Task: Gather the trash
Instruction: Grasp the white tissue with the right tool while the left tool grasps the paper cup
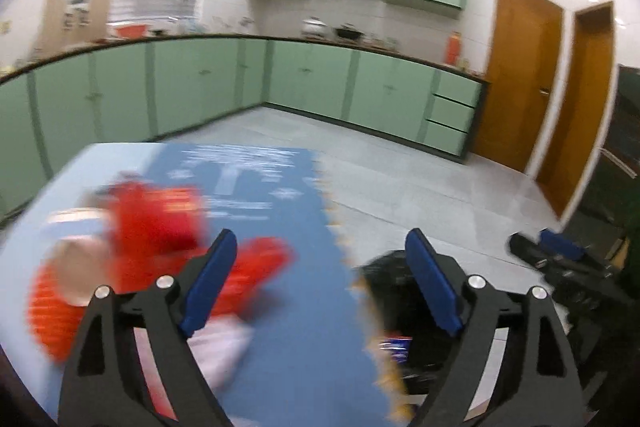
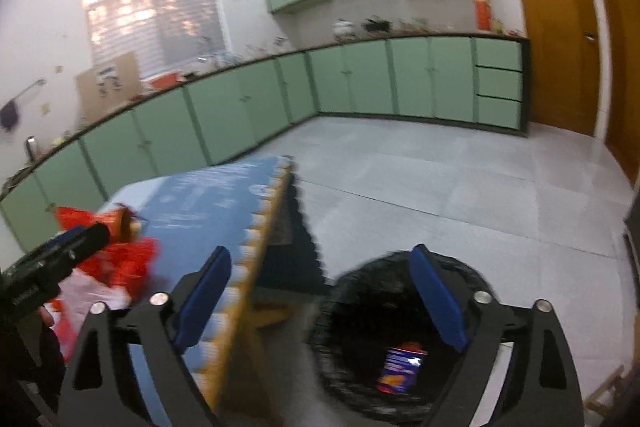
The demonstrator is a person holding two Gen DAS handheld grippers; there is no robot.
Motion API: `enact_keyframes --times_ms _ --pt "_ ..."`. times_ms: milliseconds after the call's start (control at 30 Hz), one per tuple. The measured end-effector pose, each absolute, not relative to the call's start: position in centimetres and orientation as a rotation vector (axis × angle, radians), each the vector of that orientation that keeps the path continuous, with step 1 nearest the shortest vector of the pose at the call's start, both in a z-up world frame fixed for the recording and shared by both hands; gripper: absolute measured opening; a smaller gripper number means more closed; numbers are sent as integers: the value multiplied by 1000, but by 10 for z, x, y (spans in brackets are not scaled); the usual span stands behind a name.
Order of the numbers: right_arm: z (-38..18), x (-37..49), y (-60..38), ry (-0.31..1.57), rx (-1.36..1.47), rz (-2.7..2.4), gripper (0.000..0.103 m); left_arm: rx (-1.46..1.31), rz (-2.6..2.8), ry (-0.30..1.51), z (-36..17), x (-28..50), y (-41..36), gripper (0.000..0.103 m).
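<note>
A pile of red and white wrappers (image 1: 152, 227) lies on the blue table (image 1: 280, 327), blurred, to the left of my left gripper (image 1: 320, 283), which is open and empty above the table's right edge. The pile also shows in the right wrist view (image 2: 120, 263). A black-lined trash bin (image 2: 360, 327) stands on the floor beside the table, with a blue and orange packet (image 2: 402, 367) inside. My right gripper (image 2: 320, 299) is open and empty above the bin. The left gripper (image 2: 60, 255) shows at the left of the right wrist view.
The table has a fringed cloth edge (image 2: 256, 239). Green cabinets (image 1: 200, 83) run along the far walls. Wooden doors (image 1: 520, 75) stand at the right. Grey tiled floor (image 2: 440, 187) lies beyond the bin. The right gripper (image 1: 560, 255) shows at the right of the left wrist view.
</note>
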State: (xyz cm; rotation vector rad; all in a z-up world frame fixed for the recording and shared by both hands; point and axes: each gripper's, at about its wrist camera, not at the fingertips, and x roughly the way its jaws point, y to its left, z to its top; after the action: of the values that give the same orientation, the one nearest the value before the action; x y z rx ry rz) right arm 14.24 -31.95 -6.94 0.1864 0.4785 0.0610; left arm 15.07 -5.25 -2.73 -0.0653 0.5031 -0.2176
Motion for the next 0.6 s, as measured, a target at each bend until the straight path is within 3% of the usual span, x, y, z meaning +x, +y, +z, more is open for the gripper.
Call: enact_keyframes --times_ms 233,433,600 --pt "-63 134 -219 453 141 223 92 -2 1 449 -14 108 38 85" --pt "-82 122 -150 495 117 347 80 -7 78 473 -22 88 72 85" --pt "-104 115 -114 556 49 417 64 -12 97 513 -31 88 89 85"
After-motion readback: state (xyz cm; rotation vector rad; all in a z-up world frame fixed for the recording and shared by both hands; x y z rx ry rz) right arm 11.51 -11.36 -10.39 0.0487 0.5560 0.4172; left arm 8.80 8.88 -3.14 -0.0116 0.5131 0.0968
